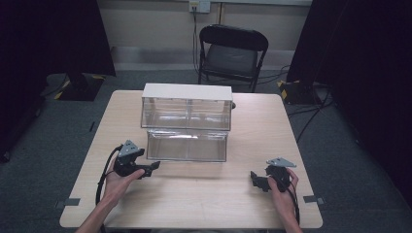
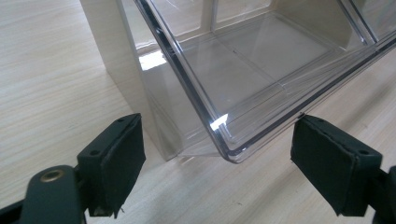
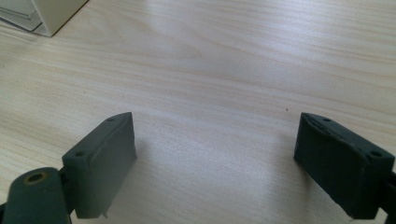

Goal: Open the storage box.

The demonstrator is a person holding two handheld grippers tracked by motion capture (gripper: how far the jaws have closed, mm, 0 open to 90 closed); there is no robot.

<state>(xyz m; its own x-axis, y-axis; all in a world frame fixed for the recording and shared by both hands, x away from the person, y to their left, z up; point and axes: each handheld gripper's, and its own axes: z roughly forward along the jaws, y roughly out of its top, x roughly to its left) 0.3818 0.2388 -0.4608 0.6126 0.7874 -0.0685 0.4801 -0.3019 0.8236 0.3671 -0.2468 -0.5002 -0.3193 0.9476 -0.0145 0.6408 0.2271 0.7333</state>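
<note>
Your left gripper (image 1: pixel 154 166) sits at the near left corner of the clear plastic two-tier drawer cabinet with a cream-white casing (image 1: pixel 187 92), which stands a little behind the middle of the light wooden table (image 1: pixel 204 199). The cabinet's upper tier (image 1: pixel 186 113) holds two see-through compartments side by side, parted by a central divider. The lower clear drawer (image 1: pixel 187 144) is pulled out toward you, so its front stands forward of the tier above. It spans nearly the full width of the casing and has a faint centre seam.

In your left gripper view, the transparent drawer (image 2: pixel 243 84) has thick glossy walls with bright glints along the rim, a rounded corner pointing down between your jaws, and a smooth floor through which the wood grain shows. The cream side panel (image 2: pixel 121 60) of the casing rises just to the left of it. Your left jaws are released: the black pads (image 2: pixel 116 163) stand apart on either side of the drawer's corner, with a gap to the plastic on each side, and nothing is gripped.

Your right gripper (image 1: pixel 256 181) rests near the right front of the table, well apart from the cabinet. Its jaws are spread wide over bare wood with nothing between them, and a corner of the cream casing (image 3: pixel 53 14) shows at the upper left of your right gripper view.
</note>
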